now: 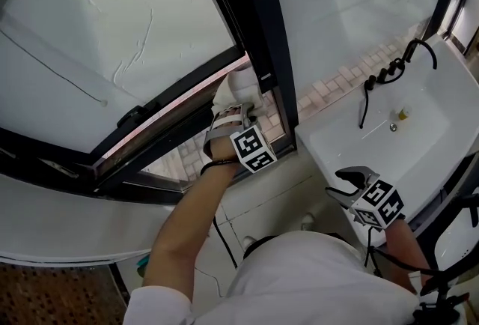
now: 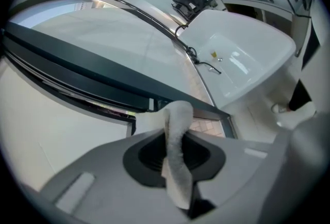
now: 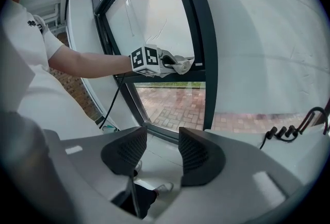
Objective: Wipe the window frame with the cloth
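Note:
A white cloth [image 1: 238, 88] [image 2: 177, 130] [image 3: 181, 65] is pinched in my left gripper [image 1: 241, 108] [image 2: 175, 153] [image 3: 172, 64], which is shut on it. The cloth presses against the dark window frame [image 1: 258, 24] [image 2: 77, 70] [image 3: 198, 27] where the horizontal bar meets the upright post. My right gripper [image 1: 352, 183] [image 3: 162, 155] hangs low at the right, away from the window, jaws open with nothing between them.
A white sink [image 1: 404, 129] [image 2: 242, 58] with a black tap [image 1: 389, 73] [image 3: 289, 127] stands to the right of the window. The opened sash [image 1: 90, 39] slants out on the left. A black cable [image 1: 224, 241] hangs below my left arm. Brick paving [image 3: 180, 107] lies outside.

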Action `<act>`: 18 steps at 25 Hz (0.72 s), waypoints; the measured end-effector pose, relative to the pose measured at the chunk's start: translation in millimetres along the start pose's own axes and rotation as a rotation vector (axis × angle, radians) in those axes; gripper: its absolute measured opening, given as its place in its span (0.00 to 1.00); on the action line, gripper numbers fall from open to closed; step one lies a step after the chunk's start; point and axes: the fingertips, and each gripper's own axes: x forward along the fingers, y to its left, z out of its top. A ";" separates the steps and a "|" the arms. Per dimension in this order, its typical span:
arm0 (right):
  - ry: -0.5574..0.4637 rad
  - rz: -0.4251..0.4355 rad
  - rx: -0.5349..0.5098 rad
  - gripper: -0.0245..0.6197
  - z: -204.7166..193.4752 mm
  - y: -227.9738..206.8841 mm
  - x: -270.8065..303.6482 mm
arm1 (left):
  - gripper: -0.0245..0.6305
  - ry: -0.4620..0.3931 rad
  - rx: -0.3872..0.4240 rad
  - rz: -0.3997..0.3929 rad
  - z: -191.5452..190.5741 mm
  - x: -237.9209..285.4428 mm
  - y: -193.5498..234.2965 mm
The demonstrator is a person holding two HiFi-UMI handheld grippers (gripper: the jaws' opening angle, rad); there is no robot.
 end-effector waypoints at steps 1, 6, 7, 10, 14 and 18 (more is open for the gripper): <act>0.001 0.010 -0.002 0.34 -0.3 1.8 2.6 | 0.15 -0.011 -0.003 -0.010 2.8 -5.6 -6.5; 0.005 0.057 -0.018 0.34 1.4 7.4 15.0 | 0.16 -0.077 -0.089 -0.082 18.1 -38.8 -41.7; 0.008 0.066 -0.019 0.34 0.8 8.2 17.6 | 0.16 -0.088 -0.130 -0.103 19.7 -46.3 -51.0; 0.020 0.094 -0.015 0.34 -5.2 9.6 28.0 | 0.16 -0.118 -0.263 -0.173 18.7 -71.2 -87.2; 0.036 0.113 -0.023 0.34 -8.4 7.4 44.4 | 0.15 -0.162 -0.364 -0.256 10.8 -110.1 -139.6; 0.038 0.123 -0.070 0.34 1.5 20.4 59.2 | 0.16 -0.203 -0.523 -0.292 -9.2 -154.7 -166.1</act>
